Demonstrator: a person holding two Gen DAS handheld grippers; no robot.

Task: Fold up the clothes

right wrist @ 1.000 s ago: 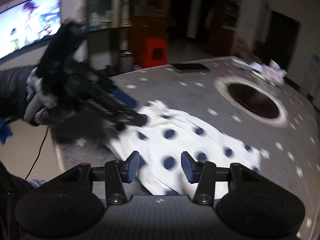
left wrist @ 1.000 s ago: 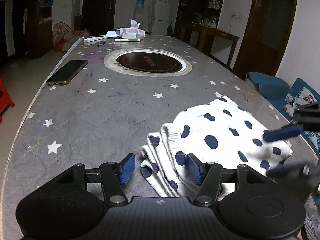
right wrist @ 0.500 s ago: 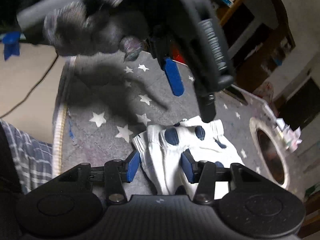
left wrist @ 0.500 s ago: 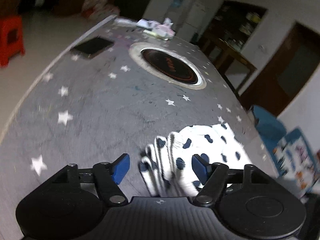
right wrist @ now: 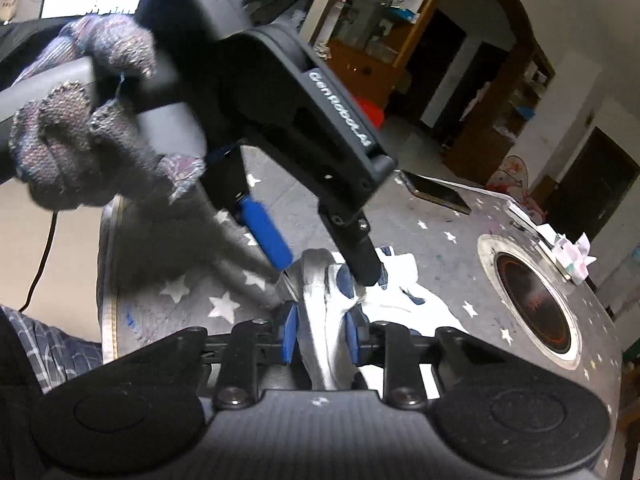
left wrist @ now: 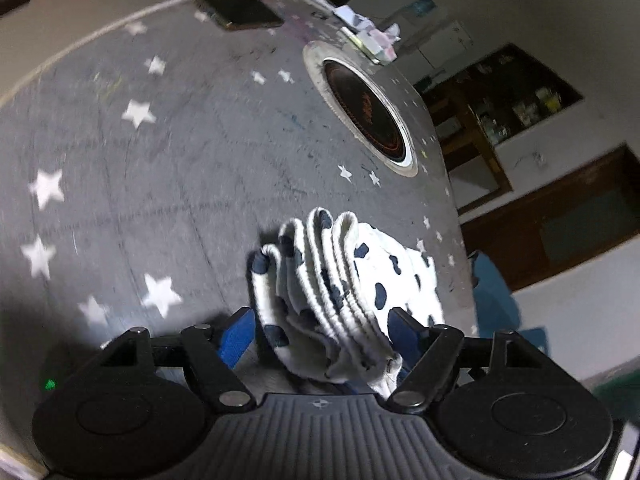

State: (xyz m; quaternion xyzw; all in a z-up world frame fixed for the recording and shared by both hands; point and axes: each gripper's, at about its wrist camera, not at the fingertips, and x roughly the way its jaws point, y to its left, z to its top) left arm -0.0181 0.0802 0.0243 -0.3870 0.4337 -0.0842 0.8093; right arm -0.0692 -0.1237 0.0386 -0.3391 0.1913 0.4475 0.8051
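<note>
A white garment with dark blue dots (left wrist: 360, 280) lies folded on the grey star-patterned table (left wrist: 160, 160), its ribbed edges stacked toward me. My left gripper (left wrist: 320, 336) is open, its blue pads straddling the stacked edge. In the right wrist view my right gripper (right wrist: 320, 336) is shut on a bunched fold of the same garment (right wrist: 400, 296). The left gripper (right wrist: 320, 256), held by a gloved hand (right wrist: 80, 140), comes down over the cloth just in front of it.
A round inset burner (left wrist: 368, 108) sits further along the table, also in the right wrist view (right wrist: 532, 300). A phone (left wrist: 244, 12) and a tissue pack (left wrist: 372, 36) lie at the far end. The table's near edge (right wrist: 108, 280) runs at left.
Both grippers tilted down and closed in on the garment's stacked edge. The right gripper went from open to shut on the cloth. The left gripper moved over the folds.
</note>
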